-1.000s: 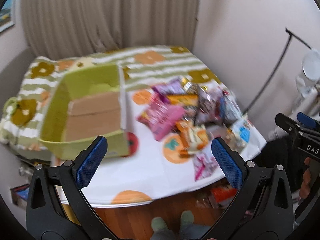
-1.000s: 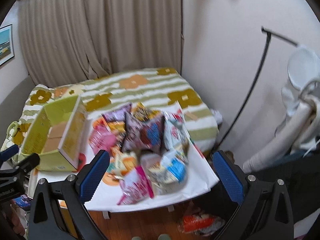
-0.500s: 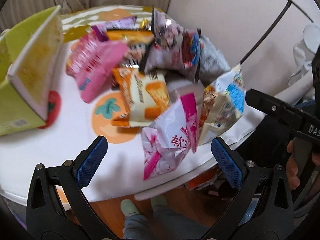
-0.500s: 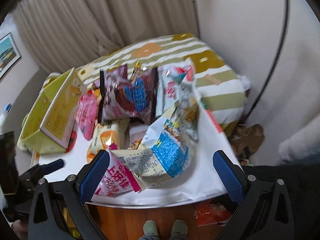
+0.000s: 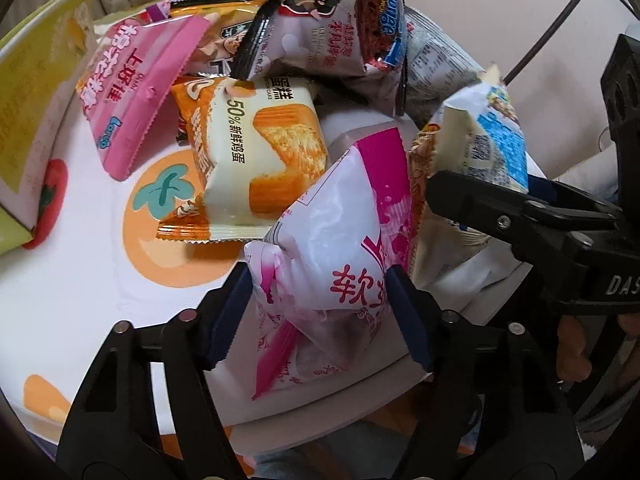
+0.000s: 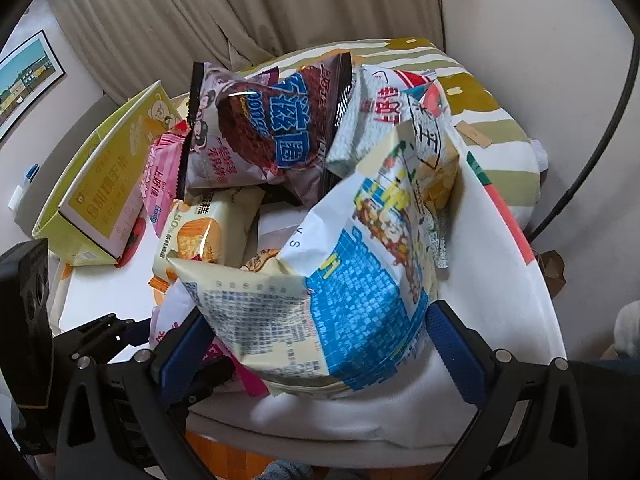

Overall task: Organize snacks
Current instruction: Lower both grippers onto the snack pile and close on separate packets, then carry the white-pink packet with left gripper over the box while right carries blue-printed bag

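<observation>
A pile of snack bags lies on a white table (image 5: 80, 280). My left gripper (image 5: 320, 312) has closed on a pink-and-white candy bag (image 5: 332, 248) at the table's near edge; both pads press its sides. My right gripper (image 6: 316, 348) straddles a white-and-blue snack bag (image 6: 352, 264); its pads sit at the bag's sides, contact unclear. That bag also shows in the left wrist view (image 5: 480, 136). A yellow-green cardboard box (image 6: 100, 176) stands open at the left.
Other bags in the pile: a cake pack (image 5: 260, 152), a pink bag (image 5: 132, 92), a purple-red bag (image 6: 264, 128). A bed with a striped flower cover (image 6: 480, 92) lies behind the table. A black lamp stem (image 6: 592, 128) runs along the right wall.
Both grippers moved down and forward to the table's near edge. The left jaws narrowed from wide open onto the pink-and-white bag. The right jaws narrowed around the white-and-blue bag.
</observation>
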Demonstrator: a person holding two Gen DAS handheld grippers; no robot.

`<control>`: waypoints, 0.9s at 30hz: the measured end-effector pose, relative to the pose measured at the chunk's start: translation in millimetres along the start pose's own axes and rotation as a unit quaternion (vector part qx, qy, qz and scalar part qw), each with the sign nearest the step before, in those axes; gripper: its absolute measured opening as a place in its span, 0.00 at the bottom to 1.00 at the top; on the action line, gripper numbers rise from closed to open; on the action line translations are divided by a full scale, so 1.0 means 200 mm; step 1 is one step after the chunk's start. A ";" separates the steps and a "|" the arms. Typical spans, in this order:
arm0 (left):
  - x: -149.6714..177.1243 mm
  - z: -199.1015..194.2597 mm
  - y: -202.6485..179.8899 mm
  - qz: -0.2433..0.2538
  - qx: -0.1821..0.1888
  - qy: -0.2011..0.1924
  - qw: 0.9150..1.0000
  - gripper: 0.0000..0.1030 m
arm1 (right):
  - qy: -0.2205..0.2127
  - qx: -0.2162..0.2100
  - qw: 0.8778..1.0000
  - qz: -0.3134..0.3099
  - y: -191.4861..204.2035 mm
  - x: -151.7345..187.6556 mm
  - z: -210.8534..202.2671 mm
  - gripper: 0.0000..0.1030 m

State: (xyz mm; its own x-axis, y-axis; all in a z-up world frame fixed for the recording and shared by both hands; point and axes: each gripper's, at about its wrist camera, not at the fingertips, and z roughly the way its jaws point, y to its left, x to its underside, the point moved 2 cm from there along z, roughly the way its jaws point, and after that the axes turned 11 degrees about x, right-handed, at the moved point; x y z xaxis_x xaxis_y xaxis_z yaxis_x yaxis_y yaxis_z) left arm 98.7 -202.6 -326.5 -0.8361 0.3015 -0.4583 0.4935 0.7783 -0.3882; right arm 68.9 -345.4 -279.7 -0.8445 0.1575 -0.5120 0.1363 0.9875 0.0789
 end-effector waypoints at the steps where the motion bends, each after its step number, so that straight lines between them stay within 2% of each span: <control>1: 0.00 0.01 0.00 0.001 -0.001 0.000 1.000 0.59 | -0.002 0.000 1.000 -0.003 0.00 0.00 0.01 1.00; 10: 0.00 0.04 -0.02 0.008 -0.008 0.000 1.000 0.55 | -0.009 0.004 1.000 -0.018 -0.01 0.00 0.04 0.99; 17: 0.01 0.00 -0.06 0.019 -0.013 0.000 1.000 0.54 | -0.032 0.010 0.999 -0.021 0.01 0.04 -0.02 0.80; 18: 0.01 -0.01 -0.08 0.020 -0.012 -0.001 1.000 0.54 | -0.036 0.013 0.999 -0.022 0.01 0.05 -0.03 0.75; 27: 0.02 -0.13 -0.14 0.027 -0.015 -0.014 0.999 0.53 | -0.066 0.017 0.998 0.003 0.00 0.06 -0.14 0.71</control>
State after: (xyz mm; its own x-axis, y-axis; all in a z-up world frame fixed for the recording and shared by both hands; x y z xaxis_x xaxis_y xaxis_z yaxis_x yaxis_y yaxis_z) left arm 74.8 -209.3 -295.8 -0.8015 0.3277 -0.5002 0.5296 0.7774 -0.3393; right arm 44.6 -344.1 -261.1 -0.7686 0.1586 -0.6198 0.1602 0.9856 0.0536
